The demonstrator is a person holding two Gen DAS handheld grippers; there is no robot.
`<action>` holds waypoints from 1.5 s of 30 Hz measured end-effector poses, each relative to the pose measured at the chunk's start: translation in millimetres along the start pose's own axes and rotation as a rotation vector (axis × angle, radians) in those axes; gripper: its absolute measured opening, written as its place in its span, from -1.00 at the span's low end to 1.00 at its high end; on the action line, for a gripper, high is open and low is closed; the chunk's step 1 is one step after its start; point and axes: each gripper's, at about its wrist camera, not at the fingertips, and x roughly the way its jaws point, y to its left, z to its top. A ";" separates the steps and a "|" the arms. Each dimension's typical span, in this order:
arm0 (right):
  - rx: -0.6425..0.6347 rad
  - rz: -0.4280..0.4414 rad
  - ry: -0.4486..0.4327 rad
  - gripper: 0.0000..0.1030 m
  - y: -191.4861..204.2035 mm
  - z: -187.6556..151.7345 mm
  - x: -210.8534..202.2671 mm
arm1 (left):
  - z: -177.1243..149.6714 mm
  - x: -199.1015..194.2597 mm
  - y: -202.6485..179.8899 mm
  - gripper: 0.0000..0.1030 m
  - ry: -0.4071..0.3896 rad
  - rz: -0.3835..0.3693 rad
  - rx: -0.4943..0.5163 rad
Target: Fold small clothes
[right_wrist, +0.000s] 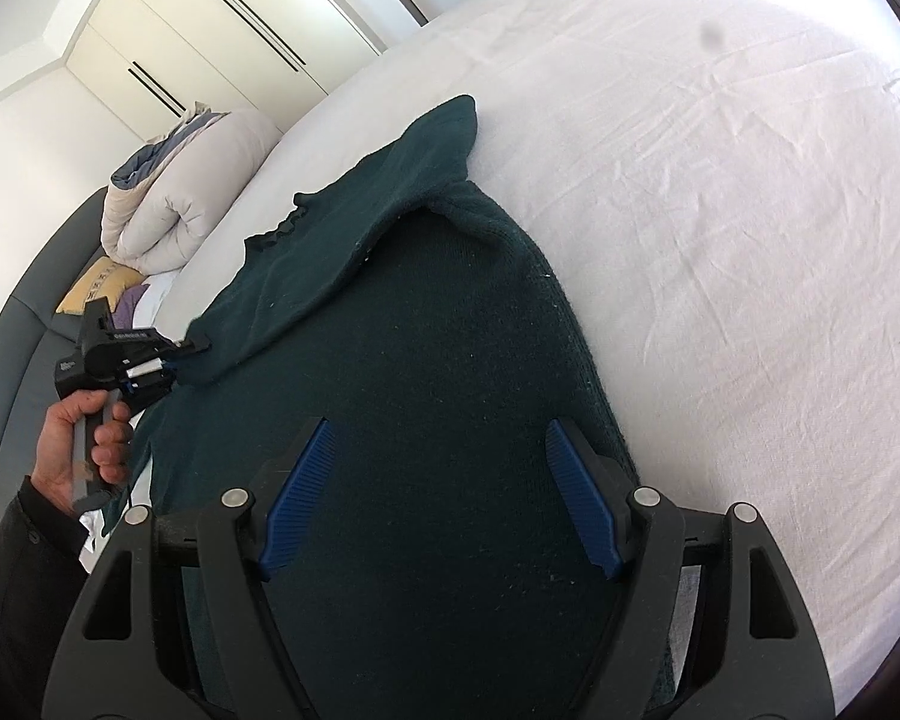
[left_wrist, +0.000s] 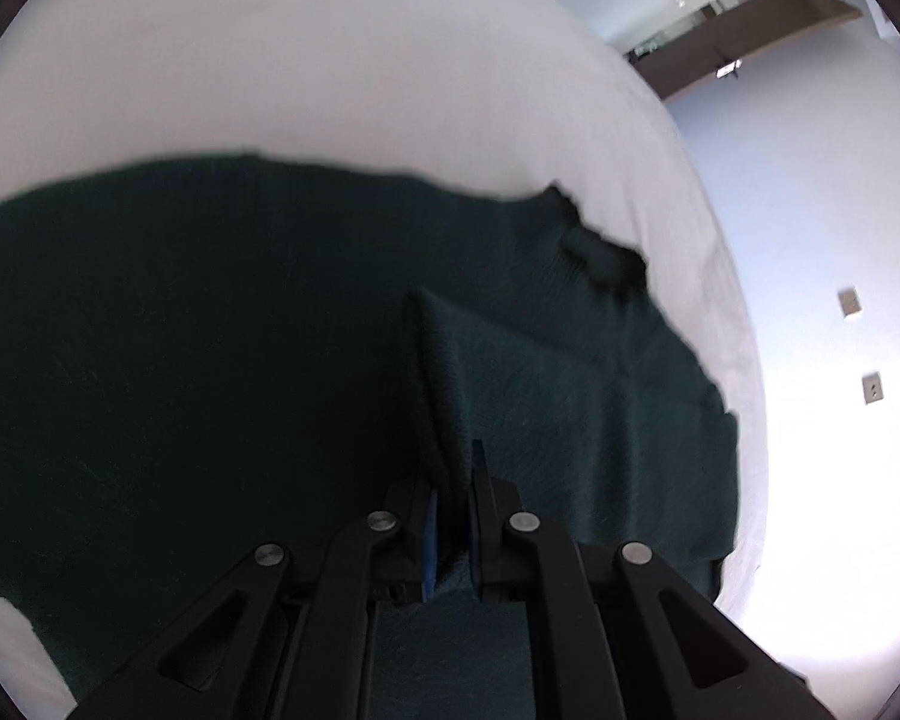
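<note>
A dark green knit sweater (right_wrist: pixel 426 360) lies spread on the white bed sheet (right_wrist: pixel 720 210). Its ruffled collar (right_wrist: pixel 282 228) points toward the bed's head. In the left wrist view my left gripper (left_wrist: pixel 453 504) is shut on a raised fold of the sweater (left_wrist: pixel 570 396), pinched between the blue pads. The left gripper also shows in the right wrist view (right_wrist: pixel 195 348), at the end of the sleeve laid across the body. My right gripper (right_wrist: pixel 441 498) is open and empty just above the sweater's body, its blue pads (right_wrist: pixel 297 498) wide apart.
A rolled beige duvet (right_wrist: pixel 180 198) and yellow and purple pillows (right_wrist: pixel 99 291) lie at the bed's head against a grey headboard (right_wrist: pixel 24 330). White wardrobe doors (right_wrist: pixel 210 12) stand behind. A white wall with sockets (left_wrist: pixel 852 303) lies past the bed edge.
</note>
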 end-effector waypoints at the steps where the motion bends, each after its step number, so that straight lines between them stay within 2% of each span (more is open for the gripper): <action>1: 0.008 -0.001 0.005 0.40 0.3 1.7 -0.6 | -1.0 0.8 1.0 -0.85 -0.003 -0.005 -0.002; 4: 0.026 0.003 0.014 0.40 -1.0 9.2 -2.3 | 0.0 -6.0 10.5 -0.85 -0.013 -0.030 -0.027; 8: 0.036 0.008 0.022 0.40 -5.6 14.2 0.7 | 0.9 -15.1 7.5 -0.85 -0.048 -0.016 0.004; 12: -0.008 -0.026 0.011 0.42 1.4 8.5 3.4 | 1.5 -27.1 0.8 -0.85 -0.108 -0.029 0.029; 17: -0.023 -0.042 0.011 0.44 4.1 8.4 4.6 | -9.9 -23.8 8.8 -0.85 -0.099 -0.018 0.020; 22: 0.002 -0.032 0.027 0.44 4.0 12.7 0.6 | -16.8 -18.3 24.9 -0.79 -0.091 -0.065 -0.044; 26: 0.057 0.055 -0.001 0.44 4.7 43.6 -15.3 | -16.2 -21.3 22.6 -0.74 -0.086 -0.055 -0.019; 29: 0.085 0.172 -0.035 0.45 5.3 85.5 -22.0 | -13.8 -22.0 23.1 -0.69 -0.086 -0.059 -0.021; 31: 0.115 0.284 -0.006 0.45 4.0 120.2 -7.2 | -13.9 -19.5 21.2 -0.69 -0.093 -0.045 -0.003; 34: 0.150 0.318 0.017 0.47 0.2 158.9 22.9 | -14.6 -16.9 16.1 -0.69 -0.104 -0.021 0.034; 36: 0.213 0.367 0.068 0.47 -7.9 182.8 57.0 | -13.9 -16.1 15.1 -0.69 -0.106 -0.020 0.041; 41: 0.369 0.364 0.104 0.47 -34.9 215.2 121.3 | -11.3 -12.6 18.0 -0.69 -0.116 -0.046 0.045; 43: 0.431 0.390 0.135 0.46 -46.4 217.6 142.5 | -11.7 -12.0 19.1 -0.69 -0.119 -0.053 0.056; 45: 0.437 0.377 0.145 0.40 -50.5 214.0 148.9 | -11.5 -11.4 20.0 -0.69 -0.124 -0.059 0.064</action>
